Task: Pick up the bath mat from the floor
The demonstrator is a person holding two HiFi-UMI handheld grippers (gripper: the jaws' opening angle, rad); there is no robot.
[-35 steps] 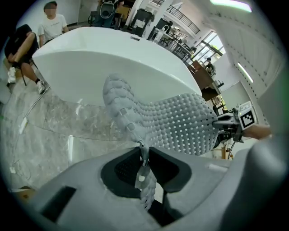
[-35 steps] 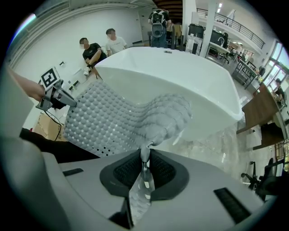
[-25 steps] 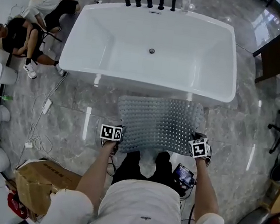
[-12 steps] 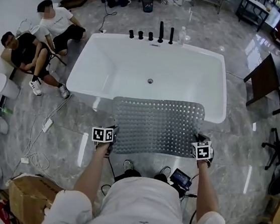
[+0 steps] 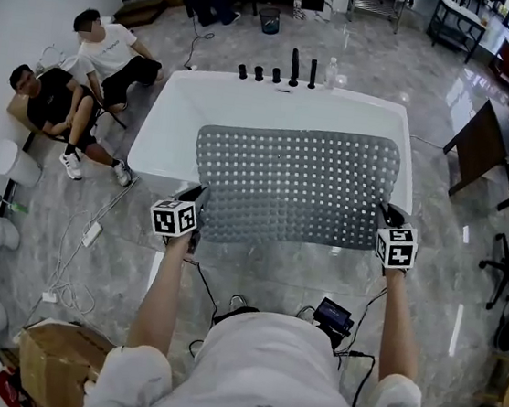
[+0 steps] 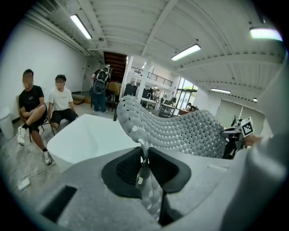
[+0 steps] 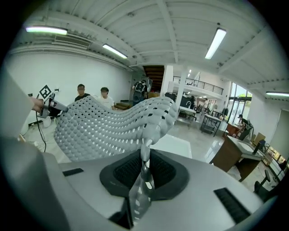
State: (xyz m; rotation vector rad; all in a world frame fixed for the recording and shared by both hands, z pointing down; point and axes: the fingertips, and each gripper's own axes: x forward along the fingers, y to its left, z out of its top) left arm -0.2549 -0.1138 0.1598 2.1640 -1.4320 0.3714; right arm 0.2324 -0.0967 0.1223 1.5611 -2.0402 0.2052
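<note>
Holds the bath mat spread in the air across the near rim of the bathtub, clear of the floor. Pinches its near left corner in the left gripper and its near right corner in the right gripper, both with jaws nearly together. Leaves bare floor on either side.

I see the bath mat: grey, studded with bumps and rows of small holes. It is held clear of the floor, spread wide and gently bowed, each near corner pinched in my left gripper and right gripper.
</note>
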